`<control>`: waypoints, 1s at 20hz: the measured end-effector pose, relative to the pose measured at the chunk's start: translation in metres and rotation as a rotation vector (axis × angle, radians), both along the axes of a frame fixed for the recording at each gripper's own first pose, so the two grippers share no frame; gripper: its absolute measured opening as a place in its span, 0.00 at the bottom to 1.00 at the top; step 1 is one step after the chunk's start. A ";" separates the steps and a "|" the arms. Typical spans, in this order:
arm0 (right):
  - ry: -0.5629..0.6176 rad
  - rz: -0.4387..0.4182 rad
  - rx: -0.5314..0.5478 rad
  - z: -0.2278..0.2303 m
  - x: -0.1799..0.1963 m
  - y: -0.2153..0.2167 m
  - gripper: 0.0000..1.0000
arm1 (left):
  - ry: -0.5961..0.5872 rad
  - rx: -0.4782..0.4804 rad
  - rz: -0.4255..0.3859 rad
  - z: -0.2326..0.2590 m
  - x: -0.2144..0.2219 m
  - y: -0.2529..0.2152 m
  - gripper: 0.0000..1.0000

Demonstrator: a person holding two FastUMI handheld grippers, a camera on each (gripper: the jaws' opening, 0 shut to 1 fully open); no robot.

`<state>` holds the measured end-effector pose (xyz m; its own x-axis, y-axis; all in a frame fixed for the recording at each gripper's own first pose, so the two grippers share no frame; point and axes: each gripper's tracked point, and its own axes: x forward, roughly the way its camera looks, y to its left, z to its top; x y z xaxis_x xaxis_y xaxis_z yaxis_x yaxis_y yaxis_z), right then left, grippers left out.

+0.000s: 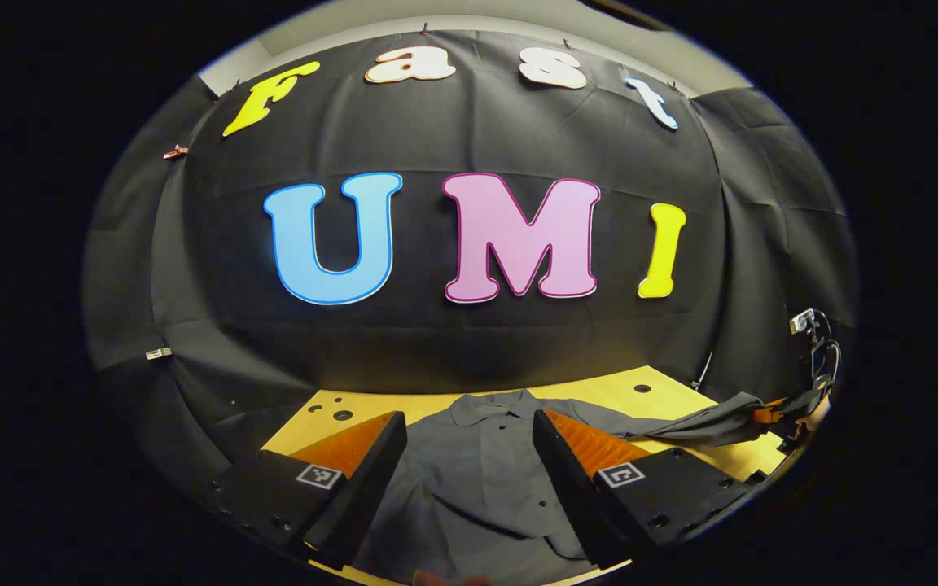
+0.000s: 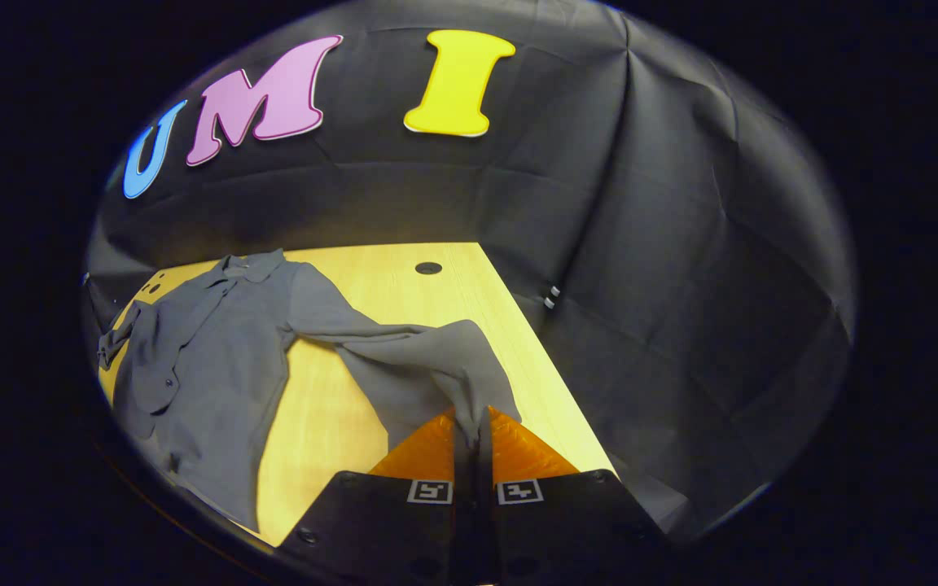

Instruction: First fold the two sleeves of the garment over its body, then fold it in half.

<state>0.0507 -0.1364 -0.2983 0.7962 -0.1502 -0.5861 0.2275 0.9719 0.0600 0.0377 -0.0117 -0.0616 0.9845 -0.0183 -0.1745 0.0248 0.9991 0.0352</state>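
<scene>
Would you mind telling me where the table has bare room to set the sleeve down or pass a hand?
Bare wood lies between the shirt body and the lifted sleeve held by the right gripper, and along the far table edge by the hole. The near left is crowded: the shirt body lies under the open left gripper.

left gripper view faces the wall low over the shirt [image 1: 469,472]; right gripper view overlooks it sideways.
</scene>
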 end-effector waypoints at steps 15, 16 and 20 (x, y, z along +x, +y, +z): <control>-0.192 0.051 -0.065 0.124 0.055 0.173 0.05 | -0.030 -0.055 -0.028 -0.014 0.016 0.121 0.98; -0.200 0.065 -0.057 0.128 0.064 0.187 0.05 | -0.028 -0.057 -0.022 -0.018 0.017 0.130 0.98; -0.230 0.124 -0.028 0.140 0.099 0.243 0.05 | 0.003 -0.092 -0.003 -0.033 0.017 0.162 0.98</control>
<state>0.1497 0.1065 -0.1586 0.9212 -0.0569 -0.3849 0.0902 0.9935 0.0691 0.0546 0.1499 -0.0948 0.9838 -0.0369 -0.1752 0.0273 0.9980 -0.0569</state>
